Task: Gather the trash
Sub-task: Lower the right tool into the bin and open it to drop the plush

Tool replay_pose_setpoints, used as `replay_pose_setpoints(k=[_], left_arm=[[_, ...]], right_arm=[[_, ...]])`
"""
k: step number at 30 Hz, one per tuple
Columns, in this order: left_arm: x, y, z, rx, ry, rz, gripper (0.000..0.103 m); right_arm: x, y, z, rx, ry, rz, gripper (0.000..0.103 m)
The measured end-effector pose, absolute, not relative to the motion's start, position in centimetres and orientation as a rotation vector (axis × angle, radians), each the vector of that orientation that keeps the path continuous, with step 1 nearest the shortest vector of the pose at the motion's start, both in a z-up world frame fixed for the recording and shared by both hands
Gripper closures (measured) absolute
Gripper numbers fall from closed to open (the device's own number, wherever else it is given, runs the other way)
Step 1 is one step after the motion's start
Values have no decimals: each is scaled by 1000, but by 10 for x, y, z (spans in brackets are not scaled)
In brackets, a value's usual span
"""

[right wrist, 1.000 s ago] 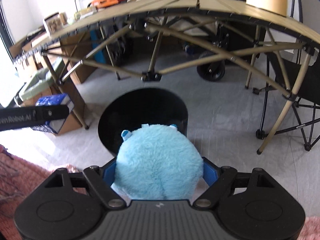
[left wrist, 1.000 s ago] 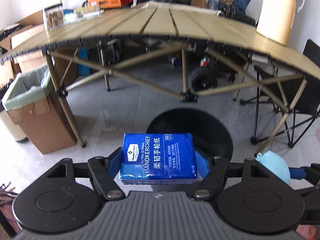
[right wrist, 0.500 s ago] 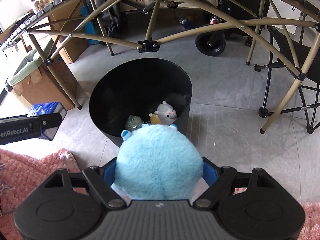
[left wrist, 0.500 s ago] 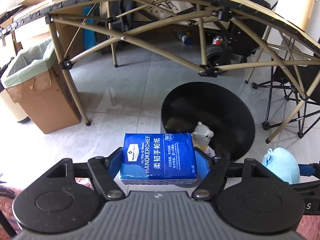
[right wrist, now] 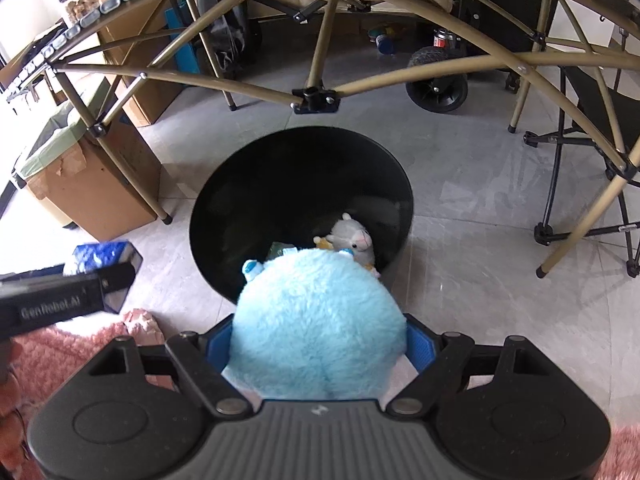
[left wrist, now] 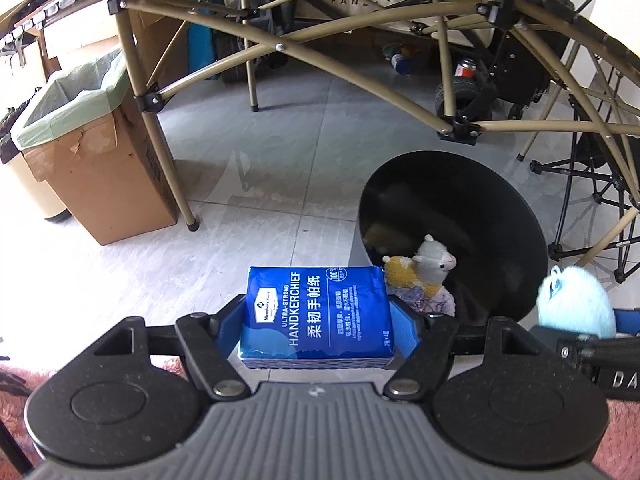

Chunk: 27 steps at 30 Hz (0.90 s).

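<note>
My left gripper (left wrist: 318,320) is shut on a blue handkerchief tissue pack (left wrist: 316,312), held over the tiled floor just left of a round black bin (left wrist: 516,200). My right gripper (right wrist: 320,344) is shut on a fluffy light-blue plush toy (right wrist: 318,320), held above the near rim of the same black bin (right wrist: 240,184). Inside the bin lie a small grey alpaca plush (right wrist: 352,240) and a yellowish plush. In the right wrist view the left gripper with the tissue pack (right wrist: 104,256) shows at the left edge. The blue plush (left wrist: 576,304) shows at the right of the left wrist view.
A folding table's tan metal legs (right wrist: 316,96) cross right behind the bin. A cardboard box lined with a green bag (left wrist: 92,148) stands at the left. A folding chair frame (right wrist: 592,184) is at the right. Pink shaggy rug (right wrist: 60,344) lies under the grippers.
Both grippers have sunk and tipped downward toward the black bin, which now looms larger with the plush toys inside it showing. Both grips are unchanged.
</note>
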<state>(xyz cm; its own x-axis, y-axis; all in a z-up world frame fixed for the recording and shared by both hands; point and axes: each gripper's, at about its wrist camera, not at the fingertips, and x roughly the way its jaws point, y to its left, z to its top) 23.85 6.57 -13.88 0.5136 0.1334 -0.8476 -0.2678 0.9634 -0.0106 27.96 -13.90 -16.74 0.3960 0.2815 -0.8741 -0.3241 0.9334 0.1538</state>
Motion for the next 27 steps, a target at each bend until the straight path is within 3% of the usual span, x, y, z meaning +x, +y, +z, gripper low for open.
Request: replay_pose_setpoints(k=[18, 21, 24, 27], left_arm=[[248, 89, -149, -190, 1038, 284, 29], [249, 87, -149, -184, 1035, 279, 29], [250, 84, -149, -178, 1035, 276, 29], [251, 82, -149, -171, 1038, 274, 29]], right_arm=[[350, -92, -162, -12, 1063, 365, 19], [358, -92, -163, 0, 1061, 354, 16], [362, -94, -163, 17, 1058, 350, 1], [361, -97, -162, 15, 1048, 341, 0]])
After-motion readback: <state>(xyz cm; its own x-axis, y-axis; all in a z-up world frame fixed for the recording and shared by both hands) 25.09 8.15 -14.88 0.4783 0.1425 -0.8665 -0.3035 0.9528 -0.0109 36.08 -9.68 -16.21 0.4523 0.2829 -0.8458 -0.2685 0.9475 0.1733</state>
